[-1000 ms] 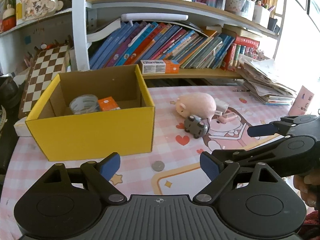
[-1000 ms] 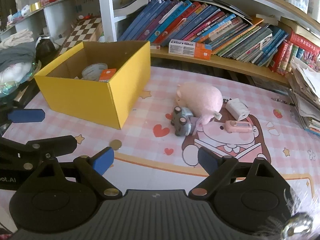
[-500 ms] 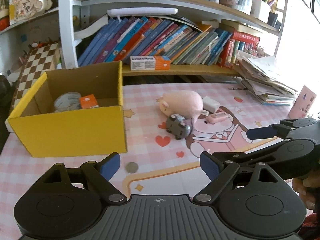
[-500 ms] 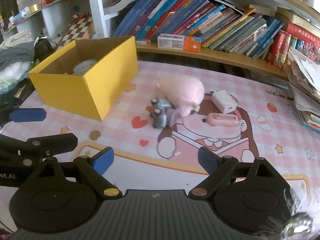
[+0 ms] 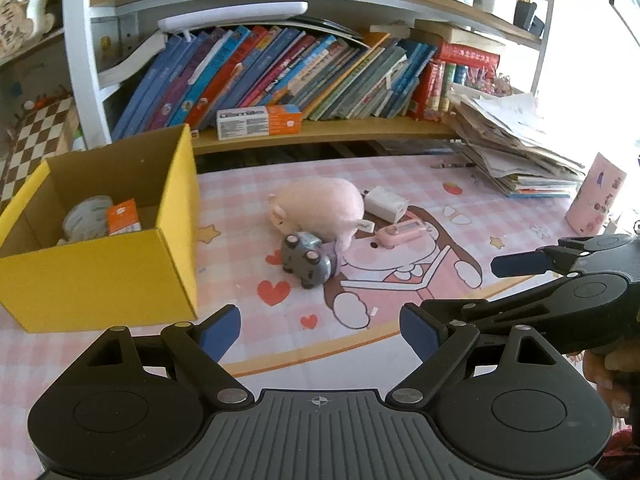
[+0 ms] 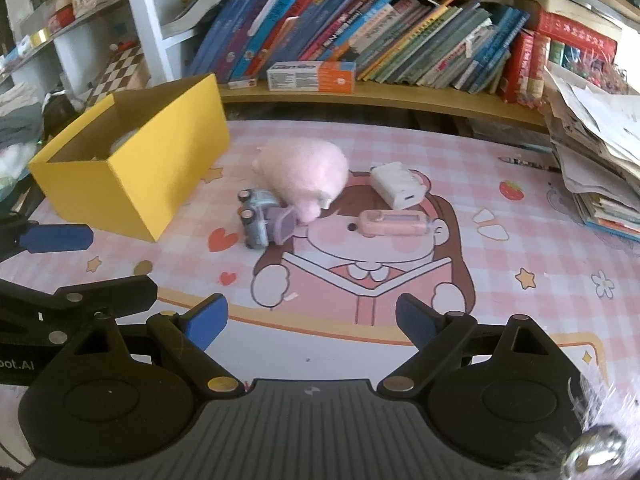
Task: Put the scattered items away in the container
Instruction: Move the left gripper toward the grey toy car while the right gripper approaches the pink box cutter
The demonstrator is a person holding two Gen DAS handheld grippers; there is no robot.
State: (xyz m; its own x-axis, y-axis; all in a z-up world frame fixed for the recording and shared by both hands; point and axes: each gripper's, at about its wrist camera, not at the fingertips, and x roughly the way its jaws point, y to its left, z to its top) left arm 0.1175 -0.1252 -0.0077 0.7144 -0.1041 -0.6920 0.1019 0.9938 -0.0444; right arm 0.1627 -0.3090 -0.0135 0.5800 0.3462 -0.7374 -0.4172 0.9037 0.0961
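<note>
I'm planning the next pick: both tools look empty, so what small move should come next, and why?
Probably ease the right tool forward toward the pink plush pig. Both tools are open and empty, the pig lies outside the yellow box, and it leans on the toy car, so lifting it first frees the car.

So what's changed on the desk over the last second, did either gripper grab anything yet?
Nothing grabbed. Both views slid rightward along the desk: the yellow box drifted toward the left edge and the plush pig and toy car came nearer the centre. The left gripper and right gripper stayed open and empty. No item moved.
</note>
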